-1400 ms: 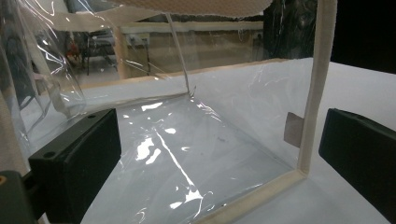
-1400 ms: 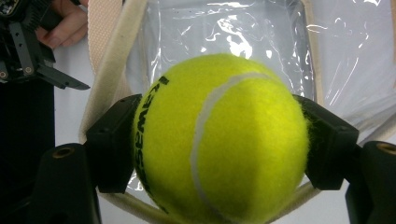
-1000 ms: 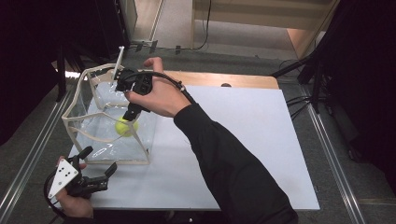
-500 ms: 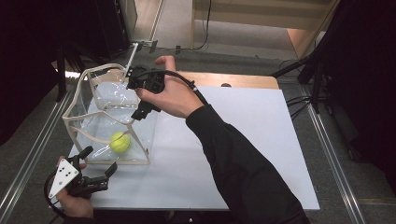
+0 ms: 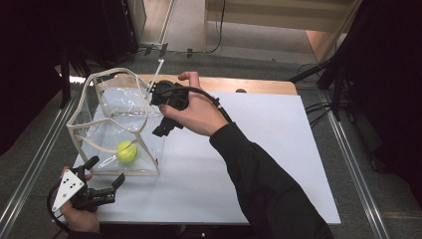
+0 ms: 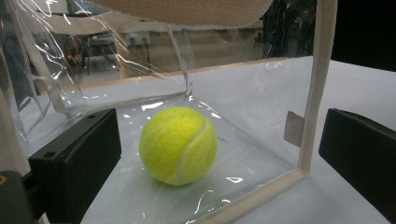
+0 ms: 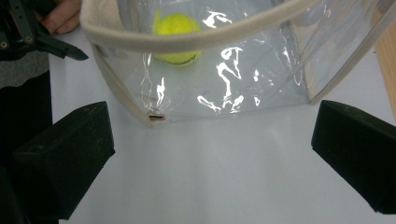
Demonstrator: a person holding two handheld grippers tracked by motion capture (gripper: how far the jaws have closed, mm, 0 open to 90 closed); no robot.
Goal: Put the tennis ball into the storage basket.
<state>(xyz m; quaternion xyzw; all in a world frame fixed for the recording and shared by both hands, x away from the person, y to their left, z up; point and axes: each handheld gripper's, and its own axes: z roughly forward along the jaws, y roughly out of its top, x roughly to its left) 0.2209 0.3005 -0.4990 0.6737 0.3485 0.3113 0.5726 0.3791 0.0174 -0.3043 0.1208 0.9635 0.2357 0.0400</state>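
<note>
A yellow tennis ball (image 5: 126, 151) lies on the bottom of a clear plastic bag (image 5: 99, 107) with beige trim, at the table's left. My right gripper (image 5: 164, 128) hangs just outside the bag's right side, pointing down. Its jaws have just been opening and stand open with nothing between them. In the right gripper view (image 7: 210, 158) the ball (image 7: 176, 28) sits behind the bag's beige rim (image 7: 187, 39). My left gripper (image 5: 105, 172) rests open at the bag's near corner. In the left gripper view (image 6: 219, 140) the ball (image 6: 177, 144) lies behind the clear wall, next to the trim (image 6: 317, 84).
A white sheet (image 5: 259, 159) covers the table, with a wooden strip (image 5: 249, 85) along its far edge. Metal rails (image 5: 348, 149) run on the floor at both sides. Dark stands (image 5: 338, 64) are at the far right. The person's sleeve (image 5: 263, 184) crosses the table's middle.
The right gripper let go of the ball, which dropped to the bag's bottom. That gripper then moved right, out of the bag, with its jaws wider. The left gripper stayed put.
</note>
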